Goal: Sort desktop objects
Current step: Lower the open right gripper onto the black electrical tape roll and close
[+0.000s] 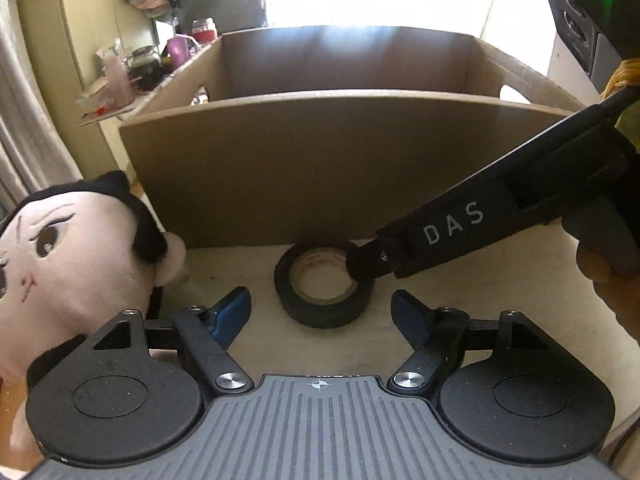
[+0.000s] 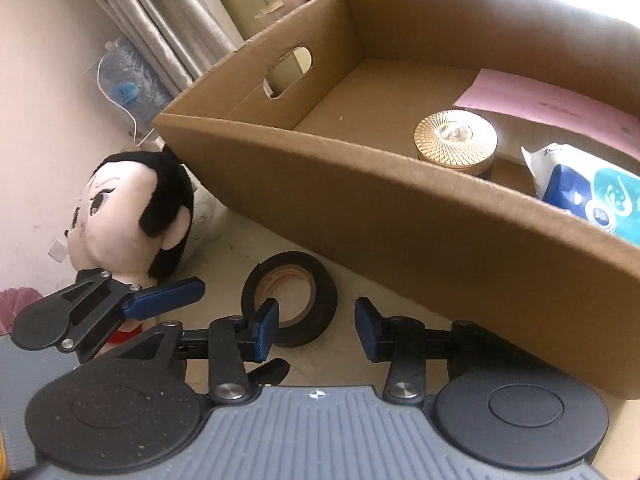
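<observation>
Tape (image 2: 289, 299) lying between both open grippers, right (image 2: 316, 330) straddling one wall, left (image 1: 321, 307) crowding — risking a clash or flip

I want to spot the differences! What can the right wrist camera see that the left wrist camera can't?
Only the right wrist view looks inside the cardboard box: a gold-lidded jar, pink paper and a tissue pack. Only the left wrist view shows a dark teapot on a cluttered shelf behind. Both show the black tape roll, the plush doll, the box, and both grippers.
</observation>
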